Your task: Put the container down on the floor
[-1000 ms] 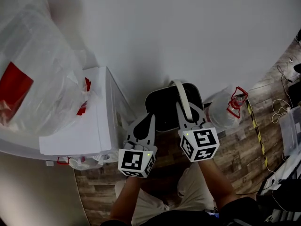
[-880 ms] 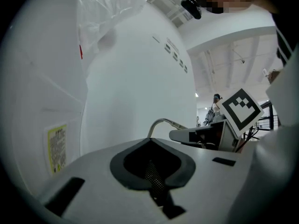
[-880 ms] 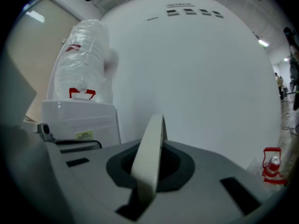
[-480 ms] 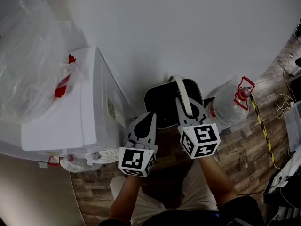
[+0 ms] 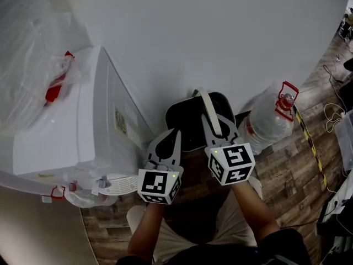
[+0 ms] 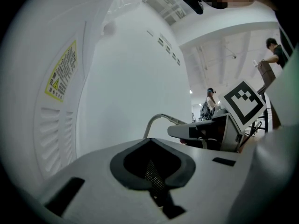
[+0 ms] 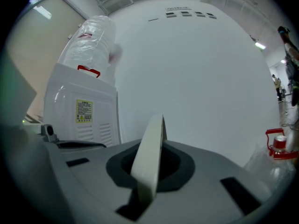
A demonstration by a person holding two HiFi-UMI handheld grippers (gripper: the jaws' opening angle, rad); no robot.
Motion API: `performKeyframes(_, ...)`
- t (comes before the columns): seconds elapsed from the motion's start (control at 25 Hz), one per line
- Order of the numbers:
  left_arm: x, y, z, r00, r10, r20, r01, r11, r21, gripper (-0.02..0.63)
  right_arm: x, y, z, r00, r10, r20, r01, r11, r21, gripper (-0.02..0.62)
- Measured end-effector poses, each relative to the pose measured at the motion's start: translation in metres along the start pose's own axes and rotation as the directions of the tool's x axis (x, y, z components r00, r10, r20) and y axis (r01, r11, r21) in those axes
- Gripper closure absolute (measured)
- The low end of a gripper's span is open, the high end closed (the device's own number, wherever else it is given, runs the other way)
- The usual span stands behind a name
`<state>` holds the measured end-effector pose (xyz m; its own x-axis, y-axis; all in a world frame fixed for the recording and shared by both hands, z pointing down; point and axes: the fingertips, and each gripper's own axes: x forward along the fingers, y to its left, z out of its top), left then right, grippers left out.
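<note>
A black container (image 5: 188, 121) with a white bail handle (image 5: 208, 110) hangs close to the white wall, above the wooden floor (image 5: 287, 167). My right gripper (image 5: 213, 128) is shut on that handle; in the right gripper view the white strap (image 7: 150, 155) runs up between the closed jaws. My left gripper (image 5: 169, 140) sits at the container's left rim with its jaws together. In the left gripper view (image 6: 152, 171) a bit of dark mesh shows in the jaw opening; whether the rim is pinched I cannot tell.
A white water dispenser (image 5: 88, 131) stands at the left, a plastic-wrapped bottle (image 5: 27, 43) on top. A large clear water bottle with a red cap (image 5: 269, 125) stands on the floor to the right. Yellow-black tape (image 5: 310, 143) crosses the floor. The person's knees are below the grippers.
Both grippers and the container have sunk along the wall. The dispenser's top has slid up and left in the head view. The right grip on the handle is unchanged.
</note>
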<state>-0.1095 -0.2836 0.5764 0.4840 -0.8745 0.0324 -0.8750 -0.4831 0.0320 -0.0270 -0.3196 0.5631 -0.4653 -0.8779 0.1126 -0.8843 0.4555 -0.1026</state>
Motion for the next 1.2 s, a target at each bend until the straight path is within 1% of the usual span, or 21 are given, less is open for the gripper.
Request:
performKeyframes(0.32,-0.006,-0.004,-0.022,1.000,-0.015,0.014,0.015,1.000,0.018,0.589,-0.009,-0.001,-0.023,1.000,-0.012,0.017,0.012,1.000,-0.011,0.561)
performKeyframes(0.6,-0.011,-0.003,-0.027,0.999,0.001,0.034,-0.002,1.000,0.014,0.589,-0.016,-0.001,-0.035,1.000,-0.009,0.022,0.009,1.000,-0.001,0.561)
performKeyframes(0.92,-0.010,-0.013,-0.041,1.000,-0.025,0.004,0.025,0.999,0.033,0.589,-0.011,-0.001,-0.055,1.000,-0.015,-0.015,0.015,1.000,0.001,0.561)
performKeyframes(1.2,-0.010,-0.008,-0.049,1.000,-0.012,-0.006,0.012,1.000,0.015,0.589,-0.002,-0.006,-0.073,0.998,-0.009,-0.057,0.010,1.000,0.007,0.561)
